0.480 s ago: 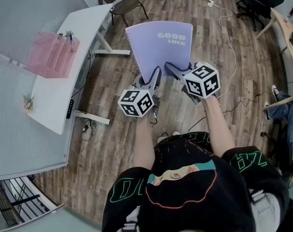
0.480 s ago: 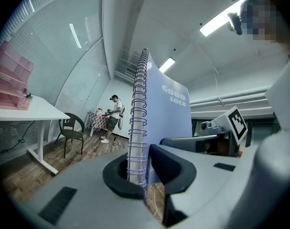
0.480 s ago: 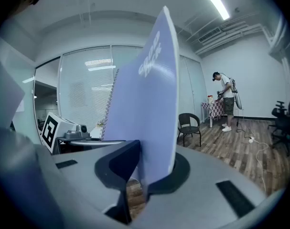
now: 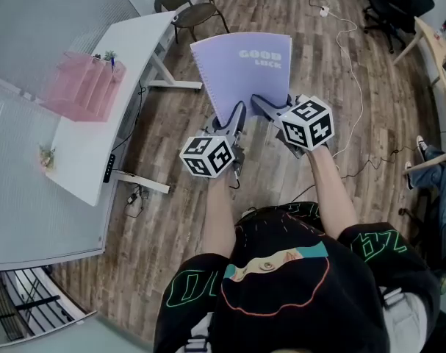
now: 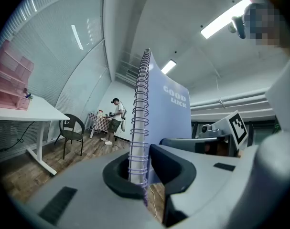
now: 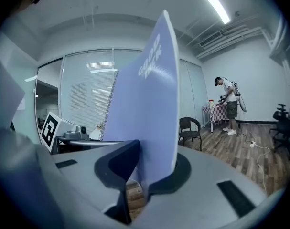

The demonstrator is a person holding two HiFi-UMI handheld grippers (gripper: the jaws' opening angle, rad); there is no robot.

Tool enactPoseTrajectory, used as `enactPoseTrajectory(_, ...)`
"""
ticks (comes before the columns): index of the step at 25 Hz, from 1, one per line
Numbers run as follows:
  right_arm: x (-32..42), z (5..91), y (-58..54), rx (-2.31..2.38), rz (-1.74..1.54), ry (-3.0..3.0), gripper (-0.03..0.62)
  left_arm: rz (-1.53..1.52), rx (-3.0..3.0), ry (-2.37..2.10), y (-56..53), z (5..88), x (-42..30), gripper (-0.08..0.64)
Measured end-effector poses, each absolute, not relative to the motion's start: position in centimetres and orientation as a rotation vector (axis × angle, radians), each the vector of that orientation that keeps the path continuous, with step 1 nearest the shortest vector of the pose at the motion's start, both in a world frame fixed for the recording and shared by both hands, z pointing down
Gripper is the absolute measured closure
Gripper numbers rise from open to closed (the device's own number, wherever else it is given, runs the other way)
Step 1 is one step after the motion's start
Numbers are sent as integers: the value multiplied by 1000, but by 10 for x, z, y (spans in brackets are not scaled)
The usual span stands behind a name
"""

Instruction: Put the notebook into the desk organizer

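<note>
While my left gripper [image 4: 236, 116] and right gripper [image 4: 264, 103] both clamp the near edge of the notebook [image 4: 241, 68], holding it over the floor [image 4: 171, 219] with its length pointing away from me, the pink desk organizer [image 4: 83, 88] sits well off left, nearer my left gripper.

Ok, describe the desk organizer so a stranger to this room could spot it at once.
Find the long white desk along the frosted glass wall on the person's left. On its far half, near the dark chair, stands a pink translucent stepped organizer. It is the only pink thing there, far bigger than the small flower-like ornament at the desk's near end.
</note>
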State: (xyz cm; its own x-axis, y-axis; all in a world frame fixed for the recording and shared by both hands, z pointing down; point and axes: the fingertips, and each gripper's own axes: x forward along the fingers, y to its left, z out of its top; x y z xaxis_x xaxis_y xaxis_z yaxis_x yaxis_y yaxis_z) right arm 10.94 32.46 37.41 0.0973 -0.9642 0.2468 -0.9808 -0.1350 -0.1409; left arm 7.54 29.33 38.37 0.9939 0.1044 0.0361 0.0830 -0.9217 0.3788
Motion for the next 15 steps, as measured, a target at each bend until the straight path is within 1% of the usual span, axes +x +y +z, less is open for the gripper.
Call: enactPoseTrajectory(15, 117, 362, 297, 2227, 356, -2138, 522, 29, 2749, 54, 267, 373, 79, 517)
